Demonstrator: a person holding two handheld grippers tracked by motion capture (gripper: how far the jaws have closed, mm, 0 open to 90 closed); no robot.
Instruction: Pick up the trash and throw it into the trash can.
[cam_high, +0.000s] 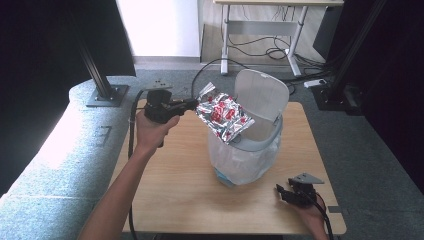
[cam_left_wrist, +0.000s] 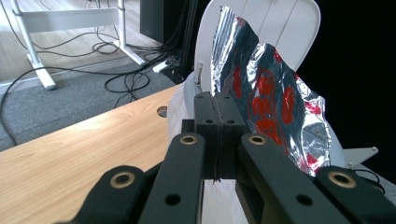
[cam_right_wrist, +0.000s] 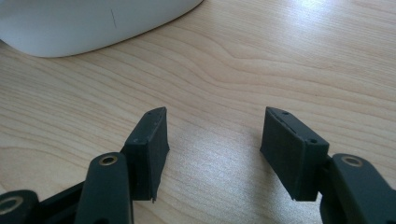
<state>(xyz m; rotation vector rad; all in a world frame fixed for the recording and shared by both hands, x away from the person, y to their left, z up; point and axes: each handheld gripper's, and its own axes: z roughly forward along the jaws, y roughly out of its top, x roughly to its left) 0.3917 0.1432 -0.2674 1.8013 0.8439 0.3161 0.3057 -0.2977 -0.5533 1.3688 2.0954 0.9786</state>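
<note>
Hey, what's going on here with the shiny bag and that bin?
A person is throwing away a silver and red foil wrapper. The left tool is shut on the wrapper's edge and holds it over the open mouth of the white bin, whose lid stands up. The right tool rests open near the wooden table's front edge, holding nothing.

Left gripper raised, jaws clamped, right gripper low, apparently open

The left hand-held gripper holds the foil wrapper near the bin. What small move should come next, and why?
Probably carry the foil wrapper a little further over the open bin, then release. The left hand-held gripper pinches its edge, the lid stands up, and the wrapper hangs partly outside the rim.
</note>
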